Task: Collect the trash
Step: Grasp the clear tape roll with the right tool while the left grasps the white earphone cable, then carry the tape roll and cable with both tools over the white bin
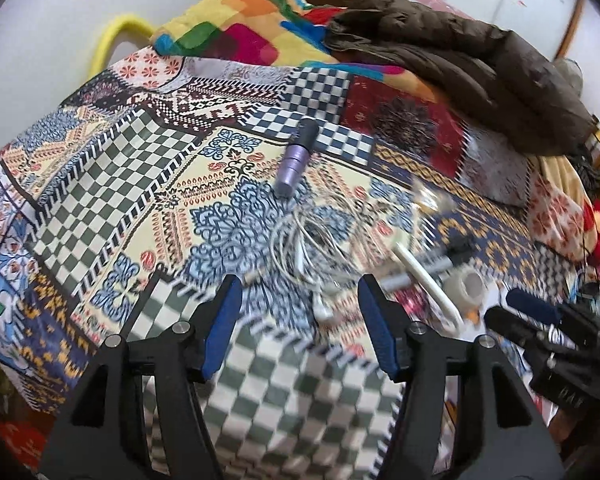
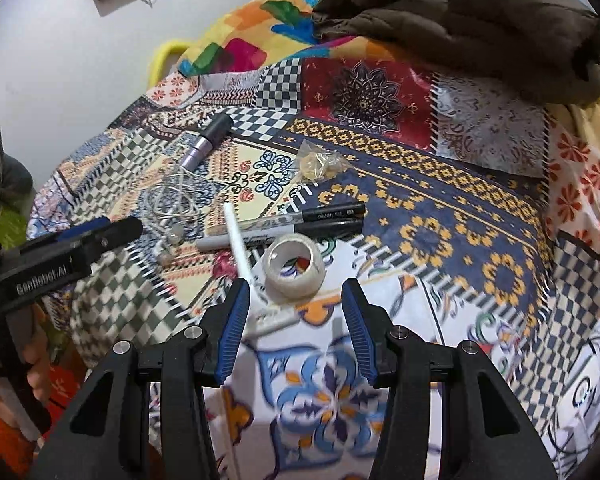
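Observation:
Small items lie on a patterned bedspread (image 1: 112, 168). A tangle of white earphone cable (image 1: 308, 236) lies just ahead of my open, empty left gripper (image 1: 298, 300); it also shows in the right wrist view (image 2: 172, 204). A purple tube with a dark cap (image 1: 298, 156) lies beyond it, also seen from the right (image 2: 208, 142). My right gripper (image 2: 296, 300) is open and empty, just short of a clear tape roll (image 2: 294, 268) and a white stick (image 2: 240, 248). Two markers (image 2: 300, 224) and a small clear bag (image 2: 320, 164) lie farther off.
A brown jacket (image 2: 460, 20) and a colourful quilt (image 1: 240, 28) are piled at the far end of the bed. A white wall (image 1: 40, 20) runs along the left. The left gripper's body (image 2: 60, 256) shows at the left of the right wrist view.

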### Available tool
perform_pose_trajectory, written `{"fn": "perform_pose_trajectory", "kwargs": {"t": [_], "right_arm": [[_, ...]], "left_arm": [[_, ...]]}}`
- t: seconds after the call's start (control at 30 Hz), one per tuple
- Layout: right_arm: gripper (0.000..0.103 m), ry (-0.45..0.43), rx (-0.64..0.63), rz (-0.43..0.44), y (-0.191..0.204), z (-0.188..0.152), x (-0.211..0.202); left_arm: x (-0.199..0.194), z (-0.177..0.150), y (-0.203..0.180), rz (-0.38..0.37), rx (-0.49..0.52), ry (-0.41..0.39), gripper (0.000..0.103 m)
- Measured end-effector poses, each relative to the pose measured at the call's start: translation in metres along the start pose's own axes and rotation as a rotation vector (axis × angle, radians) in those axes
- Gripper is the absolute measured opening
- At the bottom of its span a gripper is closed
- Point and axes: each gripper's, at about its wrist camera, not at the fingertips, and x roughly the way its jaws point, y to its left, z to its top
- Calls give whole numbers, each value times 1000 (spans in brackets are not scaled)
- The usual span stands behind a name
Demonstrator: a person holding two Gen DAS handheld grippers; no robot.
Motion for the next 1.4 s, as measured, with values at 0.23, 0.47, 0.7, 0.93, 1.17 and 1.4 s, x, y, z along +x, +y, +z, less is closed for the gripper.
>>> {"fn": "perform_pose_trajectory", "kwargs": {"t": [0.23, 0.47, 0.7, 0.93, 1.17, 1.4], "right_arm": [[44, 24, -1, -1, -1, 5, 24], [37, 18, -2, 5, 0, 6, 31], [36, -7, 20, 8, -3, 5, 21], [36, -49, -7, -14, 2, 4, -8], [36, -91, -14, -13, 12, 6, -50], [36, -116, -20, -6, 27, 4, -93]], "left_arm": [[26, 8, -1, -24, 13, 3, 59], [35, 10, -12, -29, 57, 1, 53], [33, 10, -27, -36, 105, -5, 4], [1, 3, -34, -51, 121, -33, 3], [-50, -1, -37, -65, 121, -63, 3], [-105, -16, -33, -40, 131, -77, 3]]}}
